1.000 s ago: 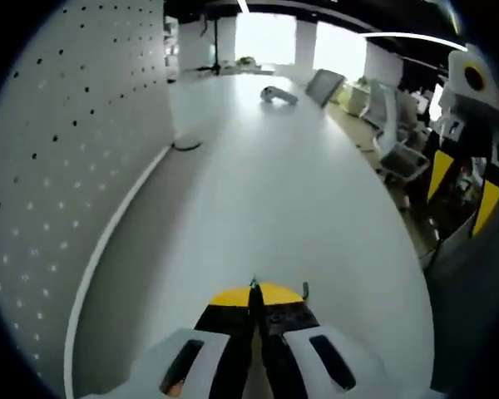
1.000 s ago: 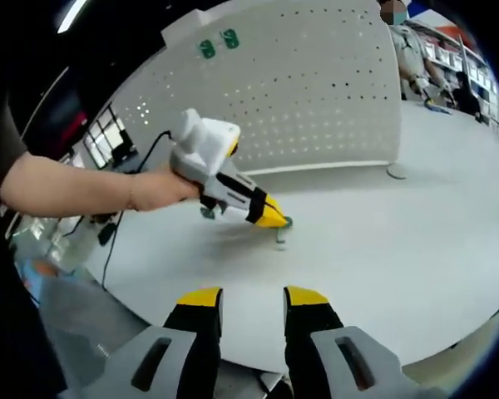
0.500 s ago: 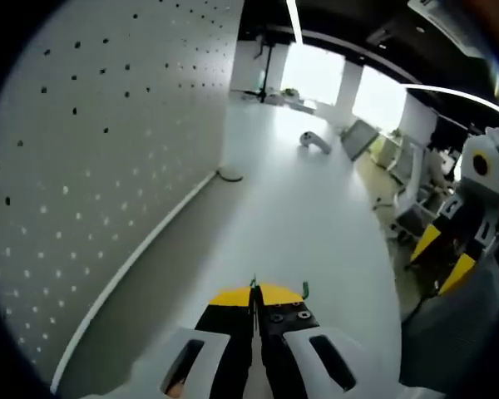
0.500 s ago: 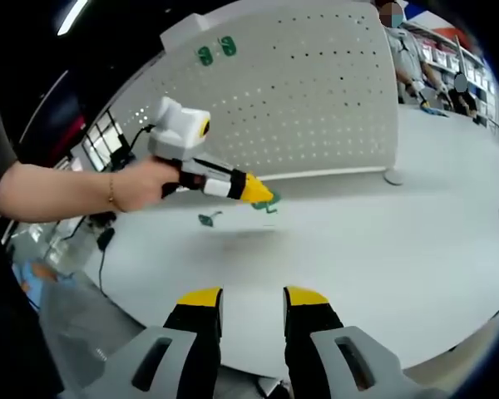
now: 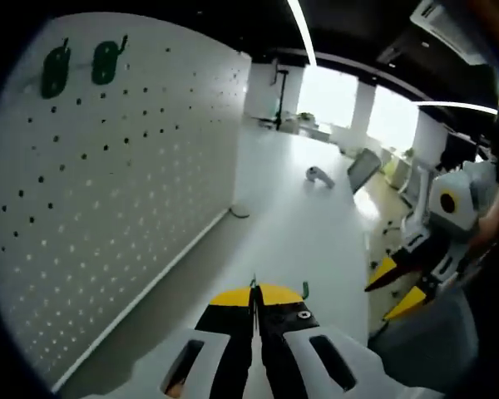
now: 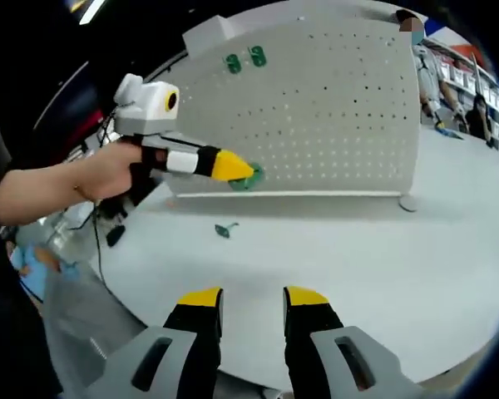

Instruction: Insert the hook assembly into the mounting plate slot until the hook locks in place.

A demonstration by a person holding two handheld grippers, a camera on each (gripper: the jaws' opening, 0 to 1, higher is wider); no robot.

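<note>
In the left gripper view, the left gripper (image 5: 255, 293) is seen with its yellow-tipped jaws pressed together on a green hook (image 5: 304, 290), whose tip shows just beside them. A white pegboard (image 5: 108, 191) stands to the left, with two green hooks (image 5: 79, 65) mounted near its top.

In the right gripper view, the right gripper (image 6: 251, 304) is held with jaws parted and nothing between them. The left gripper is raised before the pegboard, its green hook at the jaw tips. A loose green hook (image 6: 224, 229) lies on the white table (image 6: 374, 274).
</note>
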